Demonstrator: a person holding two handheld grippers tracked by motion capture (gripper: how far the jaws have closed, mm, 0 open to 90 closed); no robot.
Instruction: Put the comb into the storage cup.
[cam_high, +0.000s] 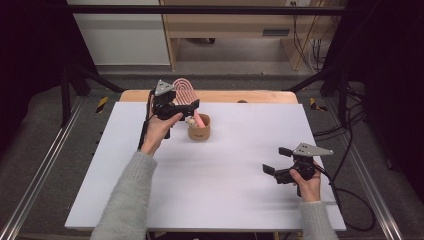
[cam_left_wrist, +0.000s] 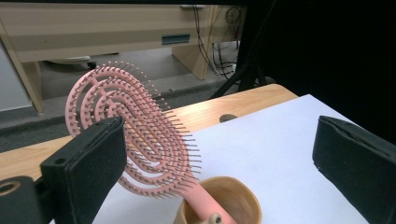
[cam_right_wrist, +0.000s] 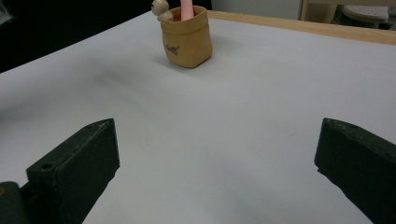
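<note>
Nearest to the person, the right claw (cam_high: 277, 160) is hovering low over the bare near-right part of the white bench (cam_high: 235, 200), its jaws standing wide apart with nothing between them. Farther in and to the left, the left claw (cam_high: 186, 111) is hanging just beside the brush, its jaws also spread wide and gripping nothing; in the left gripper view the bristled head is sitting close to the left jaw but not pressed by it. The pink hairbrush (cam_left_wrist: 135, 135) is standing handle-down in the small tan pot (cam_high: 199, 129), which is sitting left of centre on the far half of the bench, well apart from the right claw. The brush's long axis is running steeply upward, tilting away toward the far-left edge, so the handle is pointing down into the pot and the open, looped head is pointing up and far-left. It is looking like a light plastic piece: the handle stiff and smooth, perhaps a little slippery, the vented head springy and lined with thin bristles that would likely bend under a squeeze. The best hold is probably the bare neck just above the pot's rim. The pot seems soft-walled and light, so a careless sideways tug could be tipping it over.
</note>
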